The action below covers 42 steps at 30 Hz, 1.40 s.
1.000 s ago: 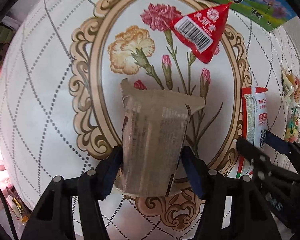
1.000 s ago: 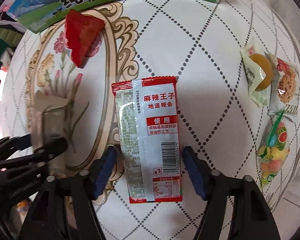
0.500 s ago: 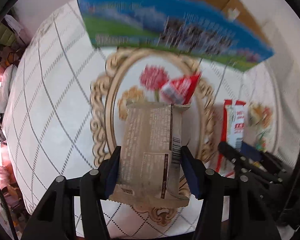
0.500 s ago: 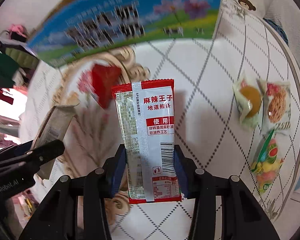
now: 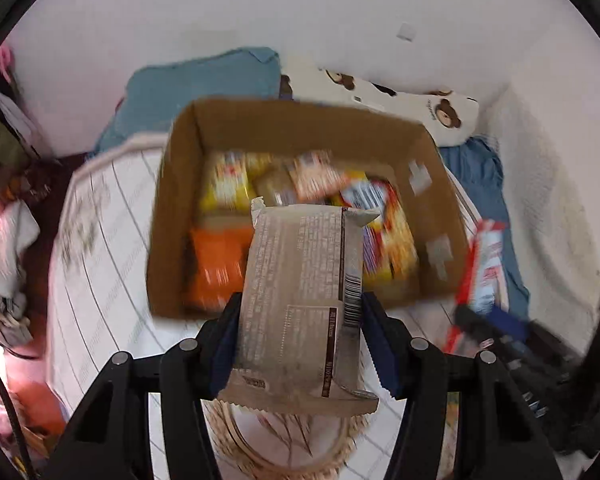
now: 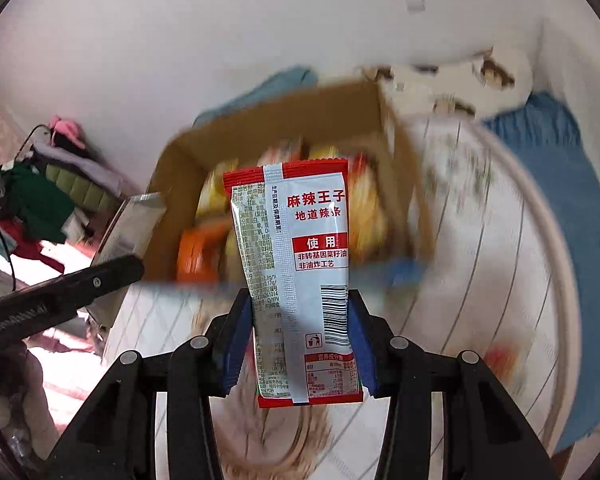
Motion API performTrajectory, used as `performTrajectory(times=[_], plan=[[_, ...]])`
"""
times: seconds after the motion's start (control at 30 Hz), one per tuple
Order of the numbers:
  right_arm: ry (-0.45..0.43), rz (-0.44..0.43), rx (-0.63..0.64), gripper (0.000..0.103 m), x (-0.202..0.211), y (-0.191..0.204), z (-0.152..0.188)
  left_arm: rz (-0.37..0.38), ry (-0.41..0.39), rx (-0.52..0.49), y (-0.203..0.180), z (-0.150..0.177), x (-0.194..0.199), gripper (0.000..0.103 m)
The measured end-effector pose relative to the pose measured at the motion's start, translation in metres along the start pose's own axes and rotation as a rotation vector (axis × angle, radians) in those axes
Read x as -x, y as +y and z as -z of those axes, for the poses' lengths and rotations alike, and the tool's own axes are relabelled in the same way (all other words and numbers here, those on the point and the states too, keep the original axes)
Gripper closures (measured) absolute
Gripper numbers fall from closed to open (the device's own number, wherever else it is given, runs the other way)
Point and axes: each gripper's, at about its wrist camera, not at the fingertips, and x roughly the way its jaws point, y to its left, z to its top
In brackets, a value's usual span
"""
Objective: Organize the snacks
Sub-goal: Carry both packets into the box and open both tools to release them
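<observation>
A flat grey-brown foil snack packet (image 5: 300, 304) is held lifted above the table, its long axis running along the fingers, the crimped top end pointed toward the open brown cardboard box (image 5: 300, 128). A red-and-white printed plastic snack sachet (image 6: 300, 280) is held likewise, upright in the right wrist view, its red top edge directed at the same box (image 6: 276, 120).

The box contents are smeared by motion blur; only yellow, orange and red wrappers can be made out. The lower ends of both packets are partly covered by the blue pads. The white patterned tablecloth (image 5: 100, 288) is streaked and indistinct.

The left gripper (image 5: 300, 344) is clamped on the grey-brown packet, pads pressed against its two long edges. The right gripper (image 6: 300, 340) is clamped on the sachet in the same manner, at its lower half.
</observation>
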Motion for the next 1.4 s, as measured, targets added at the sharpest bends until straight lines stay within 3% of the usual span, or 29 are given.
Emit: performTrajectory(times=[0.2, 0.3, 0.43, 0.47, 0.5, 0.53, 0.57, 0.63, 1.03, 1.4], plan=[[0.038, 0.077, 0.037, 0.055, -0.052, 0.002, -0.093, -0.086, 0.071, 0.000, 0.012, -0.066, -0.047, 0.048], [0.082, 0.115, 0.052, 0.055, -0.085, 0.000, -0.125, -0.129, 0.122, 0.014, 0.023, -0.083, -0.077, 0.048], [0.145, 0.165, 0.054, 0.050, -0.122, -0.006, -0.144, -0.169, 0.193, 0.036, 0.035, -0.092, -0.110, 0.047], [0.150, 0.182, 0.052, 0.044, -0.128, -0.008, -0.145, -0.182, 0.193, 0.033, 0.035, -0.092, -0.113, 0.045], [0.169, 0.214, 0.055, 0.024, -0.135, -0.009, -0.147, -0.200, 0.188, 0.028, 0.037, -0.093, -0.116, 0.043], [0.182, 0.224, 0.050, 0.013, -0.139, -0.011, -0.148, -0.207, 0.185, 0.029, 0.038, -0.095, -0.118, 0.030], [0.186, 0.201, 0.042, 0.012, -0.141, -0.011, -0.148, -0.201, 0.184, 0.034, 0.038, -0.096, -0.119, 0.017], [0.194, 0.206, 0.043, 0.008, -0.146, -0.011, -0.148, -0.164, 0.178, 0.059, 0.042, -0.097, -0.119, 0.013], [0.199, 0.199, 0.070, 0.008, -0.146, -0.002, -0.122, -0.112, 0.159, 0.081, 0.040, -0.077, -0.106, 0.013], [0.142, 0.204, 0.096, 0.006, -0.114, 0.009, -0.087, -0.141, 0.073, 0.044, 0.030, -0.049, -0.072, 0.013]])
